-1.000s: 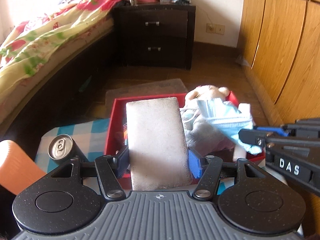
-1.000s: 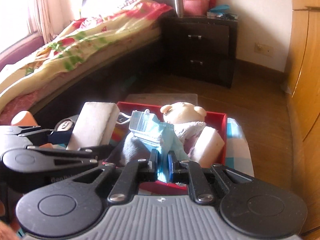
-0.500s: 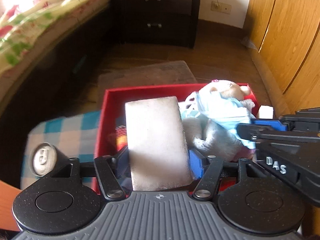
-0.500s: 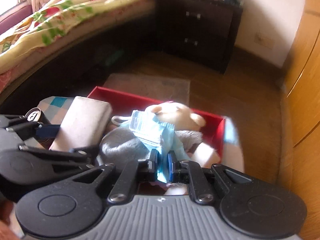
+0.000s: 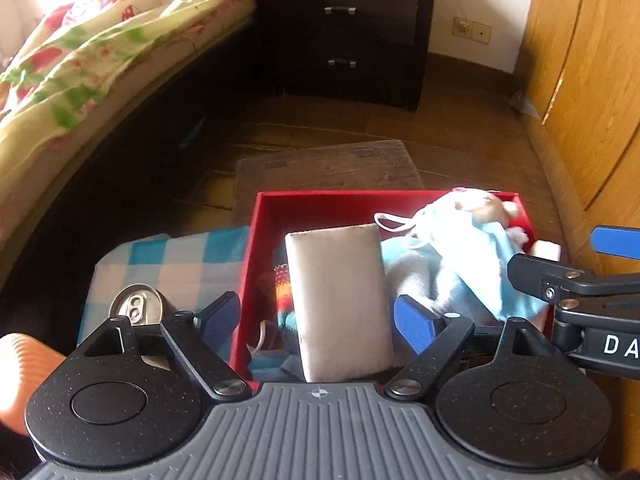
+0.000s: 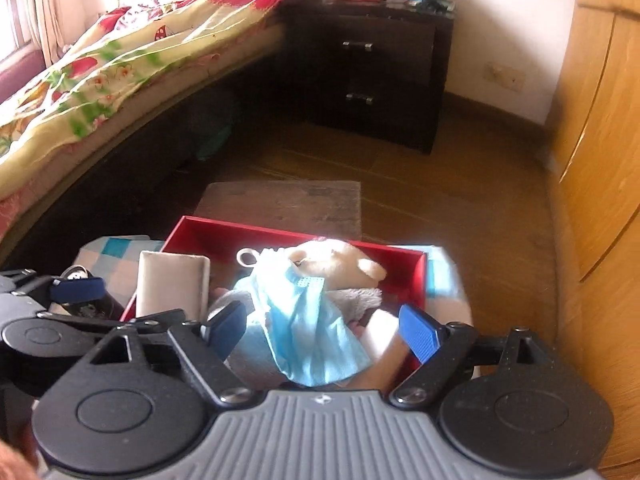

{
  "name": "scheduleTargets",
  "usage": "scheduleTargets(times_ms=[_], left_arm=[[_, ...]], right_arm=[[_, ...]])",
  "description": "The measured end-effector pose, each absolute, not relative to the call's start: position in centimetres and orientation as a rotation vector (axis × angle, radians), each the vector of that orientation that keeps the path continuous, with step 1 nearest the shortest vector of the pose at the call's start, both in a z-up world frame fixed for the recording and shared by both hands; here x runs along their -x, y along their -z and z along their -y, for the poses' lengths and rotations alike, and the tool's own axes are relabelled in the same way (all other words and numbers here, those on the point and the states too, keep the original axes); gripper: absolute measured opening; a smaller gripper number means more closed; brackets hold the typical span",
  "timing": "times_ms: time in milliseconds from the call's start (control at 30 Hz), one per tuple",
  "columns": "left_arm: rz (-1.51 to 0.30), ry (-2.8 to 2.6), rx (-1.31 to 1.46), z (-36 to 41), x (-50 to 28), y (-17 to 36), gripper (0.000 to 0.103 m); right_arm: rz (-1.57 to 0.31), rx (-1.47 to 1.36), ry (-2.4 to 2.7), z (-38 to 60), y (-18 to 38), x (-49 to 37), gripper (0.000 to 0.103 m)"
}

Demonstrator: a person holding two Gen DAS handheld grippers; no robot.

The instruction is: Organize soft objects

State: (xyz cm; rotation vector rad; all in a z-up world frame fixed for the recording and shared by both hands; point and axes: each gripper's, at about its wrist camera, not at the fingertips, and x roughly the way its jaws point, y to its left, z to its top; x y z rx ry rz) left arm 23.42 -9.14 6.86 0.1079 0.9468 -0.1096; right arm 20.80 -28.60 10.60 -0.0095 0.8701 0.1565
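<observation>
A red box [image 5: 360, 197] [image 6: 224, 229] sits on a blue checked cloth [image 5: 180, 258]. In it a white sponge block [image 5: 340, 300] [image 6: 170, 282] stands on end at the left. A blue face mask [image 6: 308, 332] [image 5: 484, 264] lies draped over a plush bear [image 6: 340, 260] [image 5: 484, 204]. My left gripper [image 5: 318, 316] is open, its fingers apart on either side of the sponge. My right gripper [image 6: 324, 326] is open, with the mask lying loose between its fingers.
A drink can [image 5: 138, 306] stands on the cloth left of the box. An orange object [image 5: 24, 360] is at the far left. A bed [image 5: 80, 60], a dark nightstand [image 5: 352, 32], a floor mat [image 5: 328, 172] and a wooden wardrobe [image 5: 592, 80] surround the spot.
Both grippers opened: the left let go of the sponge, which now stands in the box, and the right let go of the mask, which now lies on the bear.
</observation>
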Motion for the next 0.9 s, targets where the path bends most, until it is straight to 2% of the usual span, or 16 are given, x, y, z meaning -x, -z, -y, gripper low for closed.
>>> scheduleTargets(times_ms=[233, 300, 700, 900], left_arm=[[-0.933, 0.140, -0.070, 9.0, -19.7, -7.3, 0.083], [-0.924, 0.152, -0.071, 9.0, -18.4, -6.8, 0.088], [-0.863, 0.187, 0.006, 7.1, -12.1, -5.7, 0.089], [-0.849, 0.164, 0.112, 4.9, -10.4, -5.2, 0.089]], right_arm=[[-0.831, -0.043, -0.175, 29.5, -11.6, -17.0, 0.062], [-0.816, -0.069, -0.191, 29.9, -11.3, -15.3, 0.062], [-0.727, -0.214, -0.199, 31.5, -8.6, -6.8, 0.063], [-0.688, -0.147, -0.152, 30.6, -8.6, -5.0, 0.063]])
